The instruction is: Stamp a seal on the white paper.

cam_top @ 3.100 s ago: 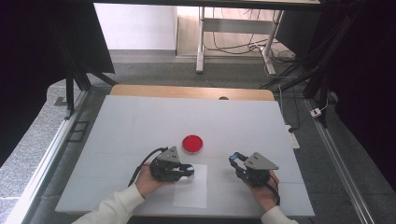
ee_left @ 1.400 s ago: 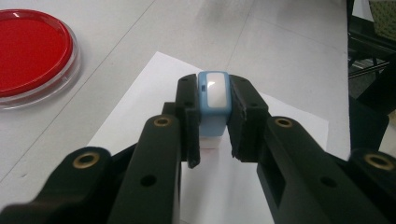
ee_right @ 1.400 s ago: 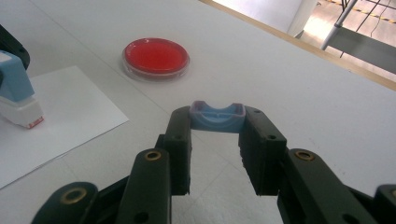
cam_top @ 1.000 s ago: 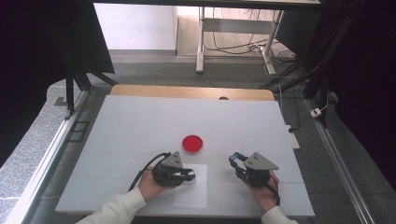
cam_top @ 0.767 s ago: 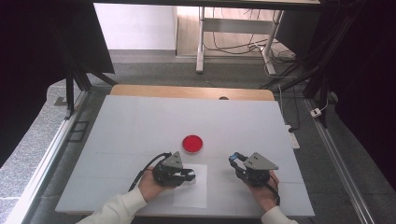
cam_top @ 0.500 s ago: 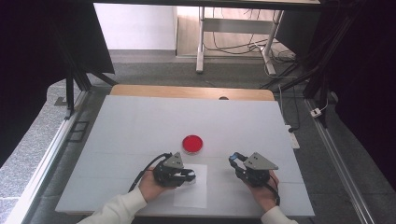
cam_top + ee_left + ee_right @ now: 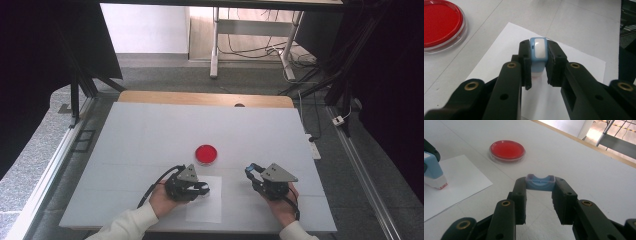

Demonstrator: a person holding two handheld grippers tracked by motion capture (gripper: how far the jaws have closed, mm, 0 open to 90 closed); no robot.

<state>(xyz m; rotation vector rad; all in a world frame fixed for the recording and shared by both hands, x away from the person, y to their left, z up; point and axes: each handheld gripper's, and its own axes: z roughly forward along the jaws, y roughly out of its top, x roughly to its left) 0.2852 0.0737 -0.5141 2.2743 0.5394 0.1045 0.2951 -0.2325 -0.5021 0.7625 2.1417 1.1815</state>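
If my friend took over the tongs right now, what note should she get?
Left tongs: shut on the blue stamp, its foot down on the white paper.
Right tongs: shut on the blue cap, held just above the table.
The red dish sits beyond the paper, untouched.
Done: the cap is off the stamp.
Left, probably: lift the stamp, check the mark, put the cap back on.
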